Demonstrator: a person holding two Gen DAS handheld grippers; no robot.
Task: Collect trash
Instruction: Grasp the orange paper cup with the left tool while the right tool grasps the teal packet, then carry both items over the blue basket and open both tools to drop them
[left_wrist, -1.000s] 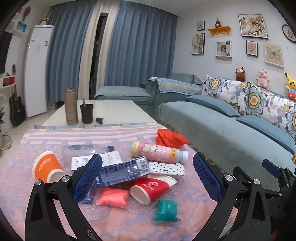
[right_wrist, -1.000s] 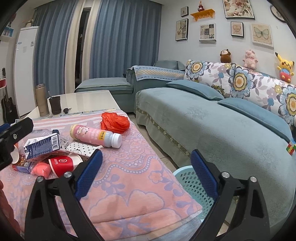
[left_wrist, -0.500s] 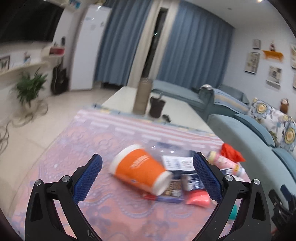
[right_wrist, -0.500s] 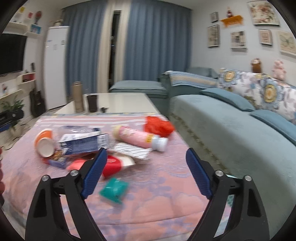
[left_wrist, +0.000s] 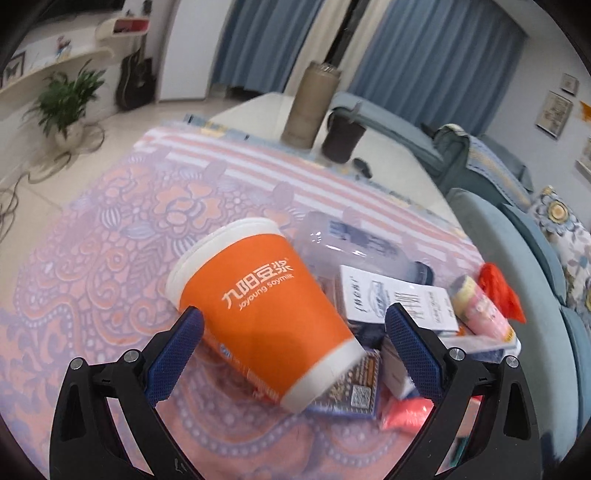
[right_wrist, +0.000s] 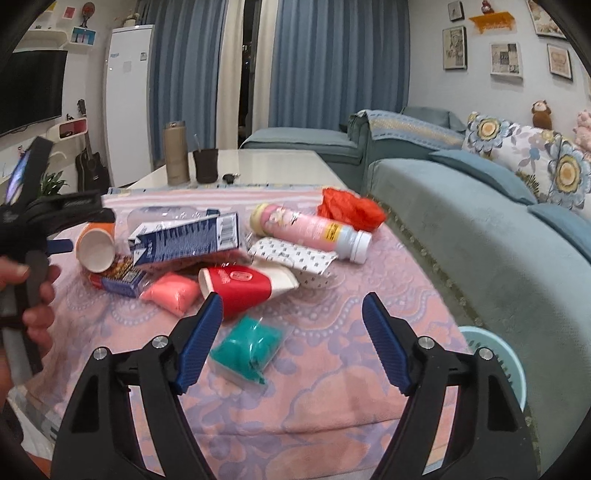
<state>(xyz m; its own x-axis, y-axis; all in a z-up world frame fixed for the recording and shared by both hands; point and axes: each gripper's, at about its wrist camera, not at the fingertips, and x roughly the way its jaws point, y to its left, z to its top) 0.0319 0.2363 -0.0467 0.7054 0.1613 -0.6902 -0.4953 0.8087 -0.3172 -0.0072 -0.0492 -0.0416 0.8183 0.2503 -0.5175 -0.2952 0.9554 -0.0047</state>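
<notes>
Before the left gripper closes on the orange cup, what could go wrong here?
1. The orange cup lies on its side, leaning on the snack packet. The open left gripper straddles its tapered body, so it may squirt out or crush.
2. Lifting the cup could shift the clear bottle touching it.
3. The basket sits low beside the table, near the right gripper; carrying across may brush the pile.

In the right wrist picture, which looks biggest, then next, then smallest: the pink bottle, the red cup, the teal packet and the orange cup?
1. Pink bottle, the longest.
2. Red cup.
3. Teal packet; it is nearer the camera, so it and the red cup are hard to rank.
4. Orange cup, smallest, but it is partly hidden and farther off.
</notes>
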